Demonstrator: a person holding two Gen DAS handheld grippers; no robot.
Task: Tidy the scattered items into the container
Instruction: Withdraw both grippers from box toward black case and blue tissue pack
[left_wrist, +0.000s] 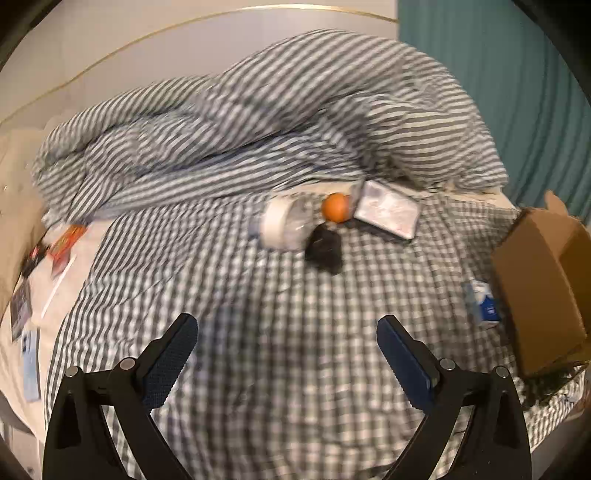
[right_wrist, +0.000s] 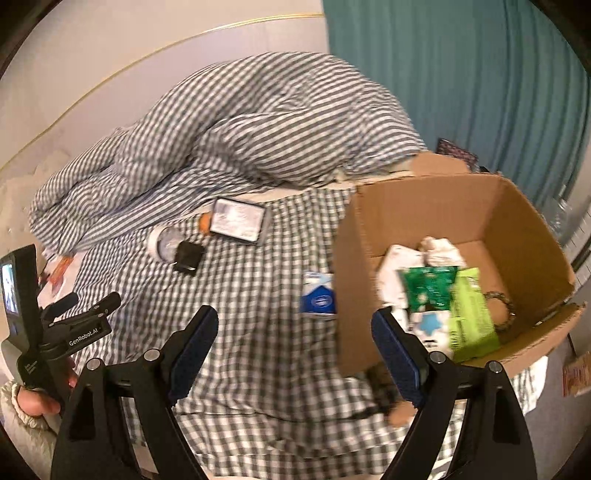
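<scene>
My left gripper (left_wrist: 286, 332) is black plastic, a bit shiny, and its finger pads (left_wrist: 168, 363) look bumpy like rubber, with small silver metal pins (left_wrist: 127, 363). My right gripper (right_wrist: 293, 326) looks the same. The bed sheet (left_wrist: 277, 332) in the middle of the frame is soft checked cloth, not shiny. The striped blanket (left_wrist: 240, 122) at the top is puffy cloth with folds. The box (right_wrist: 517, 221) on the right is brown cardboard, flat and dull. Inside it, the green packet (right_wrist: 471, 314) looks like smooth card and the white stuff (right_wrist: 439, 249) looks like crumpled paper. The orange ball (left_wrist: 335, 208) looks smooth. The curtain (right_wrist: 461, 74) at the upper right is dull teal cloth.
</scene>
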